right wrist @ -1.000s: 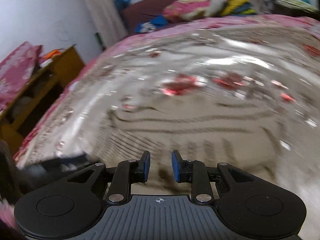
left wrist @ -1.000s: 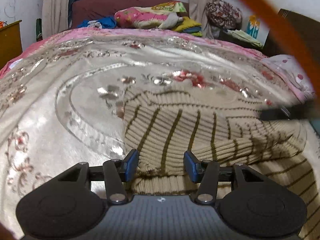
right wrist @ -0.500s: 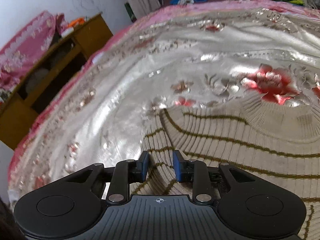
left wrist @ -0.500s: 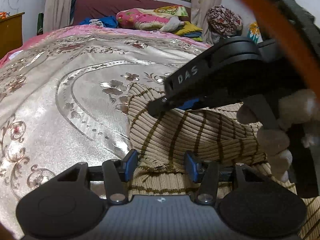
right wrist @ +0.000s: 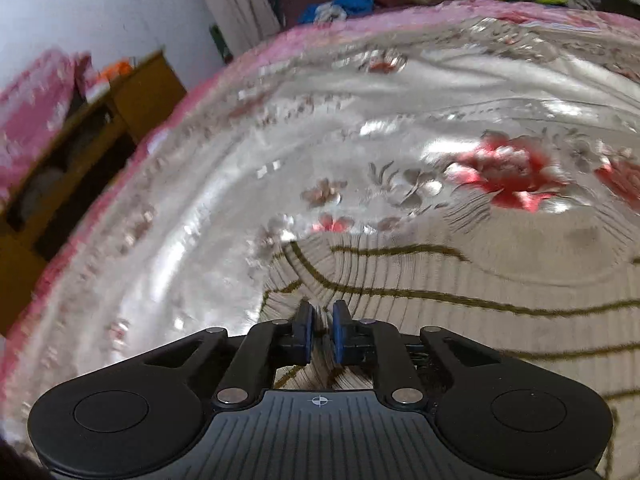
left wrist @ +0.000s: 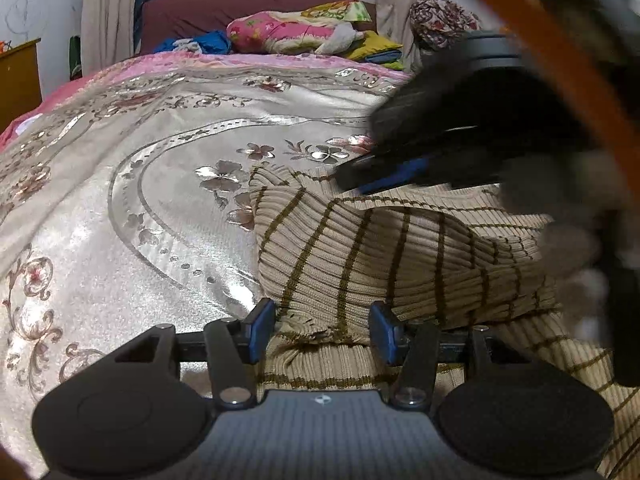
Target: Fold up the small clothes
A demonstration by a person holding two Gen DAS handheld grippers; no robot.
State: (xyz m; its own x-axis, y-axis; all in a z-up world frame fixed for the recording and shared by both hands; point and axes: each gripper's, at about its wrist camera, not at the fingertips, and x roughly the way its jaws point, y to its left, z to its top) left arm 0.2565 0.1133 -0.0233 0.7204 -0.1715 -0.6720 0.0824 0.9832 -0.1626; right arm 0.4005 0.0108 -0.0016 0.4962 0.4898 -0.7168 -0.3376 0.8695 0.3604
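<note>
A beige ribbed sweater (left wrist: 360,256) with thin brown stripes lies folded over on the silver floral bedspread (left wrist: 120,200). My left gripper (left wrist: 322,330) rests at the sweater's near edge, jaws half apart, with cloth lying loosely between the blue pads. In the left wrist view my right gripper (left wrist: 360,178) reaches in, blurred, from the upper right to the sweater's far left corner, held by a gloved hand (left wrist: 568,240). In its own view the right gripper (right wrist: 322,332) has its pads nearly together, pinching a fold of the sweater (right wrist: 460,312) at its left edge.
Pillows and piled bedding (left wrist: 288,32) lie against the dark headboard at the far end. A wooden cabinet (right wrist: 80,152) stands beside the bed on the left. An orange strap (left wrist: 560,60) crosses the upper right of the left wrist view.
The right gripper swept in over the sweater to its far left corner and narrowed its jaws onto the cloth. The left gripper has kept still.
</note>
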